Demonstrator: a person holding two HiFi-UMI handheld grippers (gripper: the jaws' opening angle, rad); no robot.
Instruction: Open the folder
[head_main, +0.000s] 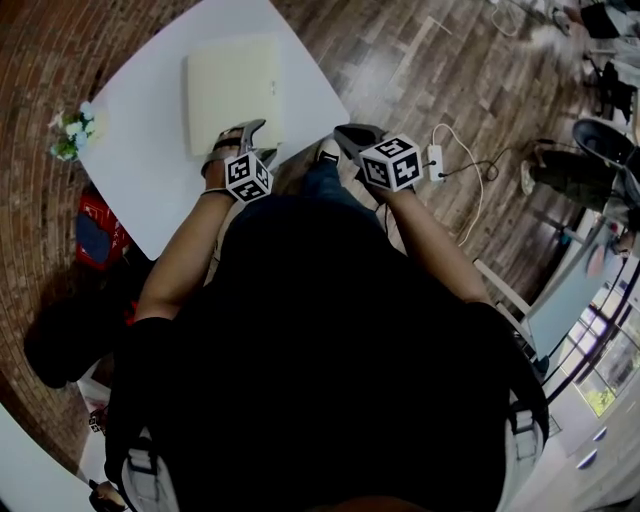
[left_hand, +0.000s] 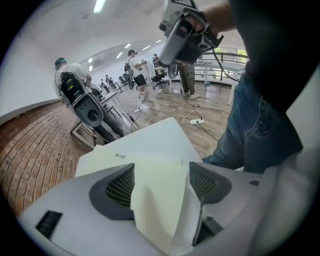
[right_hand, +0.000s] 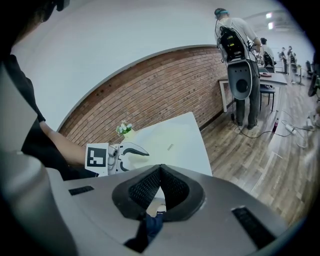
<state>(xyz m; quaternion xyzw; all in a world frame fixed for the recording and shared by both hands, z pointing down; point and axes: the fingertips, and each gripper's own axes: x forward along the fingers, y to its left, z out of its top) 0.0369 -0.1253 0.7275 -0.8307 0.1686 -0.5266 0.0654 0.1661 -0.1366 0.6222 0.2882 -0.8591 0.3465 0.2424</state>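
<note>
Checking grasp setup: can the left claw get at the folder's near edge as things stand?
Likely yes. The left claw stands open at the near edge of the folder, with the cream cover between its jaws and the pads not pressing. Nothing lies in its way on the table.

The folder (head_main: 232, 95) is a plain, pale cream rectangle lying flat on the white table (head_main: 150, 180), with its cover down in the head view. A small printed label (left_hand: 120, 156) sits near its far edge. Its near end lies between the spread jaws of the left gripper (left_hand: 160, 175), whose pads are not pressing on it.
</note>
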